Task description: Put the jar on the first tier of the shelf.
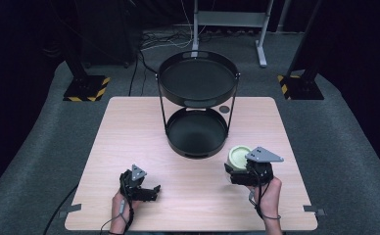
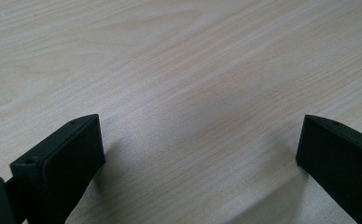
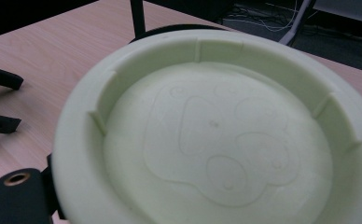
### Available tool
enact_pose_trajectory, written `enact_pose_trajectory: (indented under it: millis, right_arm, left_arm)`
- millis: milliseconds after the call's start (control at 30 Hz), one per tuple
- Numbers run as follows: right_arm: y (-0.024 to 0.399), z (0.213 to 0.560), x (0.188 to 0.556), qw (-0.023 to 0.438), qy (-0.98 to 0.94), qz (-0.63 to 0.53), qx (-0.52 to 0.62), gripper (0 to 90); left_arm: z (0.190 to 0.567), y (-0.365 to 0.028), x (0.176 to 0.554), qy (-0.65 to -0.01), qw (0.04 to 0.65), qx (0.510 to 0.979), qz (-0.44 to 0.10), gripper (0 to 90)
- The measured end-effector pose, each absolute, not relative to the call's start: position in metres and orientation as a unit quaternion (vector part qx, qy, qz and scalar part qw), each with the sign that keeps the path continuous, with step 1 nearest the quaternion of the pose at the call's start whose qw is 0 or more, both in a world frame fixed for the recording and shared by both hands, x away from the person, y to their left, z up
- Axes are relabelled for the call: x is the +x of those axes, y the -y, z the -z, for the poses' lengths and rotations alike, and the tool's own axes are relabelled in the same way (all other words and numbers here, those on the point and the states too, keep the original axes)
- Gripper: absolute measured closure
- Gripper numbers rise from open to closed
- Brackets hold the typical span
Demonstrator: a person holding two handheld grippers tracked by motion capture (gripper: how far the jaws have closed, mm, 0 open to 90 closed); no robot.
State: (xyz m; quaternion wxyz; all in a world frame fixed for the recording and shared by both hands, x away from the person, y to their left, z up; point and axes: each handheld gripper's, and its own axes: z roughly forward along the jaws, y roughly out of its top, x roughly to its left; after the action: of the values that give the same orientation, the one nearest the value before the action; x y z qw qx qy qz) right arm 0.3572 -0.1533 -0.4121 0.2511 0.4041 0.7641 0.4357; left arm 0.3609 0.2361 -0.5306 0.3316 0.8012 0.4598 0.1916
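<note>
Right gripper [image 1: 234, 172] clamped on pale green lid [image 1: 239, 156], held near front-right of wooden table [image 1: 129, 127], just beside black two-tier tray stand [image 1: 198, 98]; left gripper [image 1: 151, 192] low over table, jaws wide, holding nothing

A light wooden table [image 1: 129, 147] fills the middle of the frame. At its far centre stands a black two-tier round tray stand [image 1: 198, 81], the lower tray [image 1: 196, 133] just beyond the grippers. At lower right, the right gripper [image 1: 233, 172] clasps a pale green round container [image 1: 239, 156], held just right of the lower tray. At lower left, the left gripper [image 1: 154, 192] rests on the table with jaws apart, holding nothing.
</note>
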Motion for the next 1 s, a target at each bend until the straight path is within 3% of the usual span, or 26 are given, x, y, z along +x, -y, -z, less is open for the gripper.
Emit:
enact_pose_trajectory:
  millis: [1000]
  right_arm:
    - [0.141,0.403,0.383,0.249,-0.769,-0.435,0.397,11.0]
  left_arm:
    - [0.531,-0.236,0.361,-0.461,0.333,0.8,-0.192,0.4]
